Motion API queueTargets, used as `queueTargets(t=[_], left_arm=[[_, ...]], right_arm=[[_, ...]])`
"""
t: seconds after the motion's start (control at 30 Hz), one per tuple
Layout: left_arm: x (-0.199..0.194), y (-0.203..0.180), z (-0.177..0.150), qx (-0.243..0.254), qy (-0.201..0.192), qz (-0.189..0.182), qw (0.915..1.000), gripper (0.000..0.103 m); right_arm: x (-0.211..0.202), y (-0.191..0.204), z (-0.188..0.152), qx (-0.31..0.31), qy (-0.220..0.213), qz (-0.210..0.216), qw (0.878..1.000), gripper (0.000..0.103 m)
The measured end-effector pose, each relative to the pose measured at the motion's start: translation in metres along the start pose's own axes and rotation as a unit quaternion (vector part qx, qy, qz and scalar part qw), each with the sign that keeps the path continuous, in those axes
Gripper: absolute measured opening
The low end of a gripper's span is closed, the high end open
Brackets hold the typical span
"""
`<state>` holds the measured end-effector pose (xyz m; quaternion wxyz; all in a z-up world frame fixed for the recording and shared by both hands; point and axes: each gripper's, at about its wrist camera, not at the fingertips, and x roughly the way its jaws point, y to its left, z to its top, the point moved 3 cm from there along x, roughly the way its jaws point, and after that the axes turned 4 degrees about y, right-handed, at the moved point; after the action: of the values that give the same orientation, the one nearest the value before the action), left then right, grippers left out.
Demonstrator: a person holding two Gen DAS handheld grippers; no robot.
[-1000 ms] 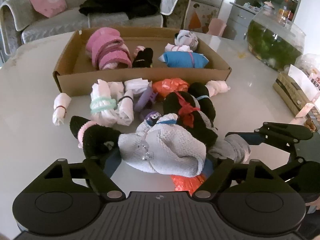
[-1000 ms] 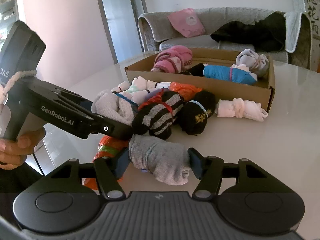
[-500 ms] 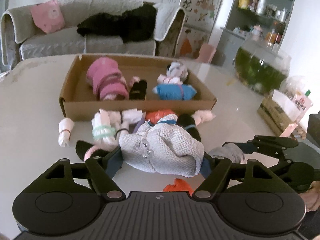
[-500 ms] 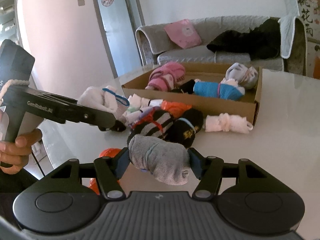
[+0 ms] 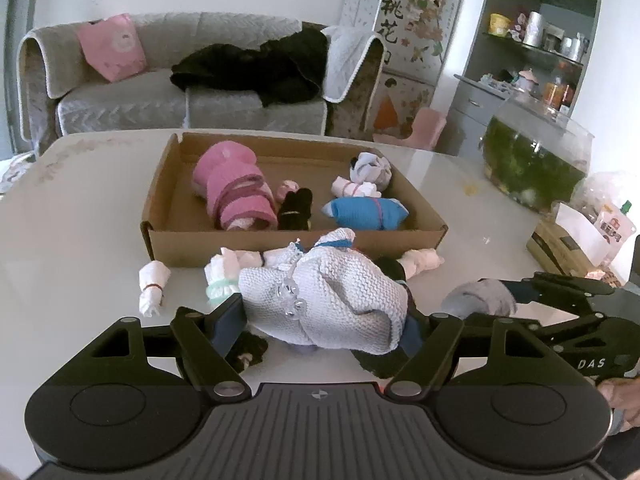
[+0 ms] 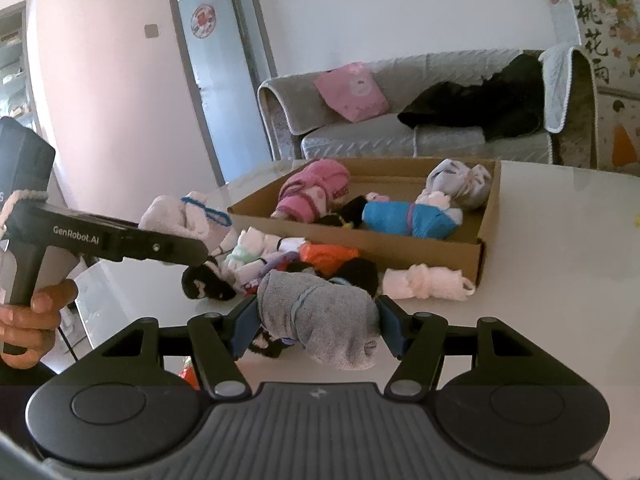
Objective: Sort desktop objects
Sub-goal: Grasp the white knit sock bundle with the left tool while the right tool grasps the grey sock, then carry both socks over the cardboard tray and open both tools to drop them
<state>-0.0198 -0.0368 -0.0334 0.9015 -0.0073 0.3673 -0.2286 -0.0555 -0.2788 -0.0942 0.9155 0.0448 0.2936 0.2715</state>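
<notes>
Left wrist view, nearest first: left gripper [image 5: 324, 320] is clamped on a white knitted bundle [image 5: 324, 300] tied with blue cord, held clear of the table [image 5: 80, 216]. Right gripper [image 6: 316, 320] is clamped on a grey sock roll [image 6: 320, 316]. Both loads hang above the unsorted heap [image 6: 288, 260] (white, orange and black rolls, partly hidden), which lies just in front of the cardboard box [image 5: 256, 242]. A white roll [image 6: 424, 282] lies against the box's near wall. Inside already: pink roll [image 5: 234, 192], black roll [image 5: 296, 208], blue roll [image 5: 366, 212]. Step in hand, as I judge it: carrying two picked bundles toward the box. Next move calls for clearing the near wall, then releasing over bare cardboard floor.
</notes>
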Motion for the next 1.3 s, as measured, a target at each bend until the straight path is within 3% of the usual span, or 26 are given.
queueTargets(t=[0.23, 0.63, 0.9, 1.3], left_arm=[[-0.006, 0.004, 0.029, -0.004, -0.019, 0.009, 0.9998, 0.080], [0.005, 0.000, 0.125, 0.001, -0.063, 0.058, 0.9963, 0.080], [0.054, 0.000, 0.155, 0.010, -0.055, 0.089, 0.9944, 0.080], [0.137, 0.030, 0.164, -0.031, 0.008, 0.086, 0.9958, 0.080]], right_arm=[[-0.010, -0.013, 0.031, 0.005, -0.036, -0.009, 0.999, 0.059], [-0.011, -0.028, 0.143, -0.020, -0.132, -0.031, 0.991, 0.060], [0.049, -0.035, 0.175, -0.032, -0.115, -0.023, 0.993, 0.060], [0.101, -0.054, 0.160, 0.001, -0.067, -0.044, 0.997, 0.060]])
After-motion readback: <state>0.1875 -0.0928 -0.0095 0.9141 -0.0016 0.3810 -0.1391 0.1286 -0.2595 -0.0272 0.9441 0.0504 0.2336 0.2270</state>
